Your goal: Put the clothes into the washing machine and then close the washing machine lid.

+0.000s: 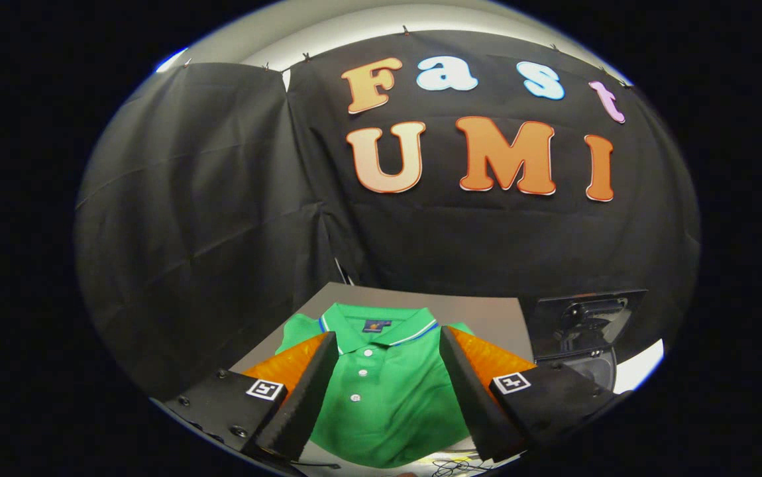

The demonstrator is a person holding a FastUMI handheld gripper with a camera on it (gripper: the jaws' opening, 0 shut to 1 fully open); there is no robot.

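Black cloth wall (222, 199) fills the back of the booth. Below it, a grey table (480, 318). On the table lies a green polo shirt (387, 397), folded, collar away from you, white buttons down the placket. Off to the right, past the table edge, a dark framed device with a rounded part (583, 328) under it; cannot tell what it is. Your gripper (387, 348) has its fingers spread wide, hovering over the shirt, which shows between them.

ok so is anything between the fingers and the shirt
Nothing visible. The gripper is open, its fingers spread on either side of the green shirt, which lies flat on the table just ahead of them.
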